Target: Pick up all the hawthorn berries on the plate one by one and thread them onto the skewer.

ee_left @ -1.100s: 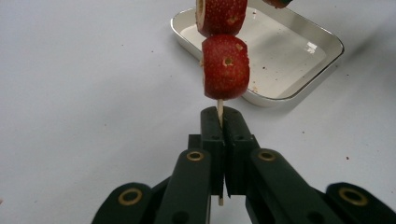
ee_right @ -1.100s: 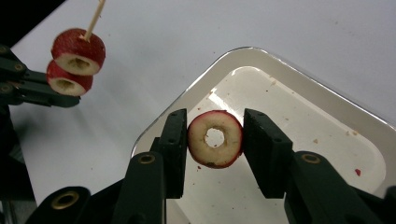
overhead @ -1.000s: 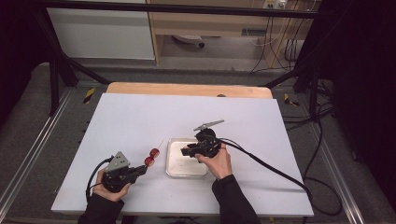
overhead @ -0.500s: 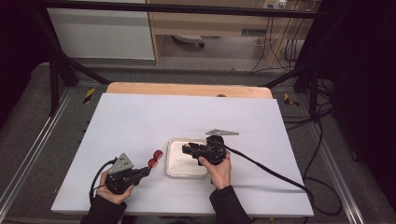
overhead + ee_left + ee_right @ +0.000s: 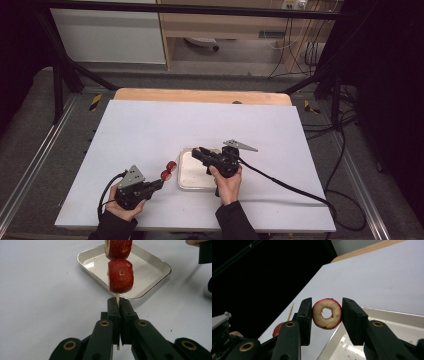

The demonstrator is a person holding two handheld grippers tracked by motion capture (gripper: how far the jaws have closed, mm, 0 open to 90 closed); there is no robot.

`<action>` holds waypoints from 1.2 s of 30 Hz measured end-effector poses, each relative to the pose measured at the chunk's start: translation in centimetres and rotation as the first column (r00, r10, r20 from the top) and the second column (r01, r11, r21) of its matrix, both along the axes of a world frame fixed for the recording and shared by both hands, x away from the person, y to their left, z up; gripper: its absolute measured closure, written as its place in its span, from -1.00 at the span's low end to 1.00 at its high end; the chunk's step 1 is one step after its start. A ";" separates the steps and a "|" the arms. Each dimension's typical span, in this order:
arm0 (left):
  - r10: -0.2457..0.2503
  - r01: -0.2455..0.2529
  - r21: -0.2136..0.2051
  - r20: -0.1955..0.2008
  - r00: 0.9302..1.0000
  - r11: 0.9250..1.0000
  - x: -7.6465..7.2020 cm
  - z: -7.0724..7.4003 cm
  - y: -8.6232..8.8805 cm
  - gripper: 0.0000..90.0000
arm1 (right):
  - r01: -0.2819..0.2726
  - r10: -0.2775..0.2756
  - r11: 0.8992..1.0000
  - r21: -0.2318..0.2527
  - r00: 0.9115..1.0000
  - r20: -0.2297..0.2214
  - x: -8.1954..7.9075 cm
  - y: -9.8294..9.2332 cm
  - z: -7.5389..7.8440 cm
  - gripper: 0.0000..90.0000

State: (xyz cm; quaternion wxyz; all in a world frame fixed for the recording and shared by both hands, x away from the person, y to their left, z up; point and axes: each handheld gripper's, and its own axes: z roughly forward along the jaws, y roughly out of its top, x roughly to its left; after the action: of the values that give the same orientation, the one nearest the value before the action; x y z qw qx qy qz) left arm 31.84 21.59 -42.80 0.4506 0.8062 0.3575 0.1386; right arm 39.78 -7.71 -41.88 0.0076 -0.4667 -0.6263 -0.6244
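Step in hand, as judged: threading a third cored fruit slice onto the skewer

Left gripper (image 5: 117, 305) at roughly 7 o'clock on the white worktop (image 5: 150, 130); fingers (image 5: 113, 312) shut tight on the bare lower end of the thin wooden skewer (image 5: 117, 299), which points toward 2 o'clock at the metal tray (image 5: 160, 263). Two red cored slices (image 5: 121, 276) already strung on it, hanging just short of the tray's near rim

Right gripper (image 5: 327, 312) over the tray (image 5: 187, 175), near 5 o'clock of the worktop; fingers (image 5: 305, 315) clamped on the red skin edges of a ring-shaped fruit slice (image 5: 327, 313), cored hole open and unobstructed between them. Skewer tip (image 5: 290, 311) and a red slice (image 5: 277, 330) visible low at 8 o'clock in the right gripper view, well off the hole

To do well:
- keep left gripper steady, skewer level
- turn ring so hole faces the tip squarely; line up axis before closing the gap
- advance slowly along the stick's line; sideways push likely to bend or snap it
- hold grip light enough not to crush the ring, firm enough against slip
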 end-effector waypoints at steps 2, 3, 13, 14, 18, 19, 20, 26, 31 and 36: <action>-0.001 0.001 0.001 0.004 1.000 1.000 -0.1 0.0 -0.2 0.96 | 0.013 -0.013 0.999 0.034 1.000 0.001 -0.1 0.1 0.0 0.37; -0.001 0.001 0.001 0.006 1.000 1.000 -0.2 0.0 -0.3 0.96 | 0.021 -0.022 0.998 0.052 1.000 0.005 -0.1 0.2 0.0 0.37; 0.014 -0.014 -0.028 -0.007 1.000 1.000 -0.5 0.0 -1.0 0.96 | 0.090 -0.099 0.980 0.178 0.994 0.044 -0.5 0.4 0.2 0.37; 0.017 -0.018 -0.031 -0.009 1.000 0.999 -0.5 0.0 -1.1 0.96 | 0.095 -0.107 0.978 0.188 0.993 0.051 -0.5 0.5 0.1 0.37; 0.021 -0.022 -0.046 -0.015 1.000 0.999 -0.6 0.0 -1.6 0.96 | 0.110 -0.126 0.968 0.227 0.990 0.058 -0.6 0.6 0.1 0.37; 0.026 -0.027 -0.054 -0.018 1.000 0.998 -0.6 0.0 -1.8 0.96 | 0.115 -0.133 0.967 0.229 0.989 0.064 -0.6 0.6 0.0 0.37; 0.030 -0.031 -0.057 -0.020 0.999 0.998 -0.6 0.0 -1.9 0.96 | 0.120 -0.140 0.965 0.235 0.988 0.068 -0.6 0.7 0.0 0.37; 0.032 -0.036 -0.080 -0.044 0.999 0.996 -0.5 0.0 -2.8 0.96 | 0.134 -0.161 0.958 0.254 0.983 0.090 -0.7 0.9 -0.4 0.37; 0.033 -0.039 -0.099 -0.064 0.997 0.994 -0.4 0.1 -3.4 0.96 | 0.139 -0.176 0.959 0.248 0.975 0.134 -0.8 1.0 -0.7 0.37; 0.034 -0.043 -0.114 -0.080 0.996 0.993 -0.3 0.1 -3.6 0.96 | 0.141 -0.184 0.959 0.245 0.969 0.163 -0.8 1.1 -0.9 0.37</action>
State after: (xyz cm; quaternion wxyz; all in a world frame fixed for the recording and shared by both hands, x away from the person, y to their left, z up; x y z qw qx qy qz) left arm 31.55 17.99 -42.70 0.4793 0.7766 0.3977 0.0947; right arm 38.95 -6.58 -42.75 -0.0477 -0.4529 -0.5066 -0.7321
